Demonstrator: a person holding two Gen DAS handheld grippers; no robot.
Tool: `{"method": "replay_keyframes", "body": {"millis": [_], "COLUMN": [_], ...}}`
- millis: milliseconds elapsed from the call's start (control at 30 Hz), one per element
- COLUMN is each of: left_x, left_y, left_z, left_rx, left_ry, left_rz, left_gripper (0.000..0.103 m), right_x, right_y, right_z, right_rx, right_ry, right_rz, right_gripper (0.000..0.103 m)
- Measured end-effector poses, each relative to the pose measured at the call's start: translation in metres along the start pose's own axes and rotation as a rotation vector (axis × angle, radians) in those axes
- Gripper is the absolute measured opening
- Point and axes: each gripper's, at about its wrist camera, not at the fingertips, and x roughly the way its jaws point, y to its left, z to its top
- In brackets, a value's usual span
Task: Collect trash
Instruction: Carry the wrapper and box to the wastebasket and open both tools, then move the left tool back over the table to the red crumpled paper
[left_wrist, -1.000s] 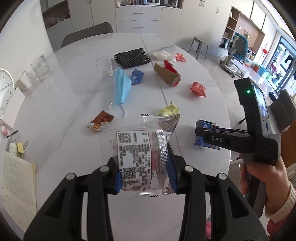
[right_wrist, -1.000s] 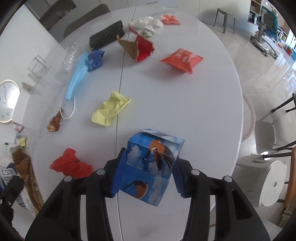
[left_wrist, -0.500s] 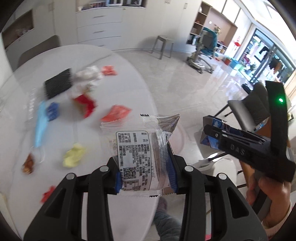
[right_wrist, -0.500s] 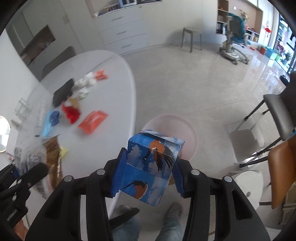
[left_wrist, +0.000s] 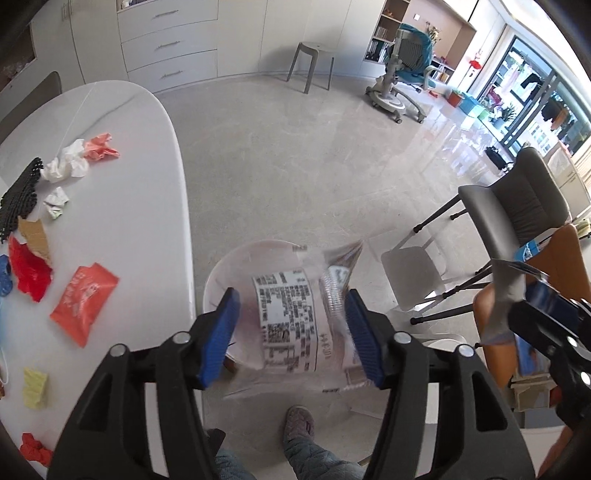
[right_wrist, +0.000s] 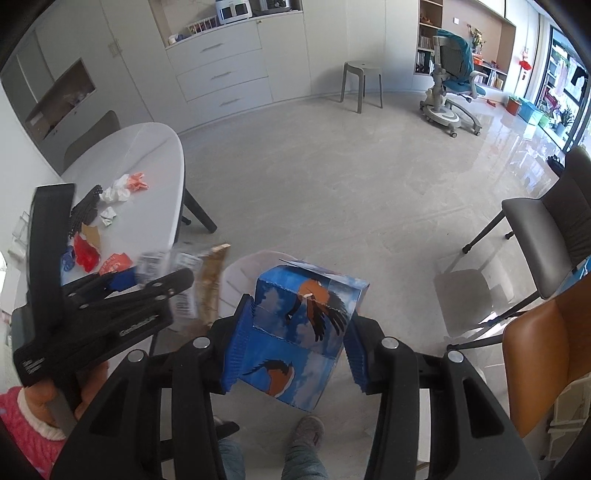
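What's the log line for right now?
left gripper: open | clear wrapper: loose over pink bin | right gripper: shut on bird box

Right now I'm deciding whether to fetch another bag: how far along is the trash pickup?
Early still. Nothing visibly sits in the pale bin yet. In hand: the left gripper has opened above it, the clear wrapper blurred between its pads; the right gripper clamps the blue bird box. Left on the table: orange packet, red wrapper, yellow scrap, others.
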Motion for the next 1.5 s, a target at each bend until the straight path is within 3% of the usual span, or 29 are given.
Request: {"method": "replay_keyframes", "body": {"millis": [167, 333, 533, 933, 967, 1033, 1200, 1400, 1500], "left_x": [0.007, -0.004, -0.05, -0.141, -0.144, -0.15, -0.166, -0.182, -0.191], "left_y": [-0.011, -0.011, 0.025, 0.092, 0.095, 0.1, 0.109, 0.118, 0.121], "left_z": [0.004, 0.007, -0.001, -0.033, -0.035, -0.039, -0.05, -0.063, -0.069], "left_rx": [0.0, 0.002, -0.086, -0.217, -0.222, -0.23, -0.232, -0.238, -0.237], "left_ry": [-0.003, -0.015, -0.031, -0.082, -0.081, -0.08, -0.088, -0.097, -0.109], "left_rz": [0.026, 0.062, 0.114, 0.228, 0.232, 0.24, 0.257, 0.257, 0.262], "left_gripper": [0.075, 0.079, 0.09, 0.095, 0.095, 0.095, 0.095, 0.095, 0.095], "right_x": [0.005, 0.01, 0.018, 0.065, 0.068, 0.075, 0.059, 0.003, -0.024], "right_y": [-0.009, -0.01, 0.004, 0.071, 0.076, 0.087, 0.095, 0.11, 0.128], "right_z": [0.003, 0.006, 0.013, 0.028, 0.027, 0.027, 0.03, 0.036, 0.034], "right_rx": [0.001, 0.003, -0.014, -0.101, -0.109, -0.121, -0.08, -0.055, -0.079], "right_ry": [0.008, 0.009, 0.013, 0.072, 0.08, 0.101, 0.065, 0.009, -0.001], "right_rz": [0.013, 0.035, 0.073, 0.165, 0.171, 0.156, 0.12, 0.071, 0.128], "right_gripper": [0.047, 0.047, 0.047, 0.049, 0.052, 0.077, 0.094, 0.101, 0.101]}}
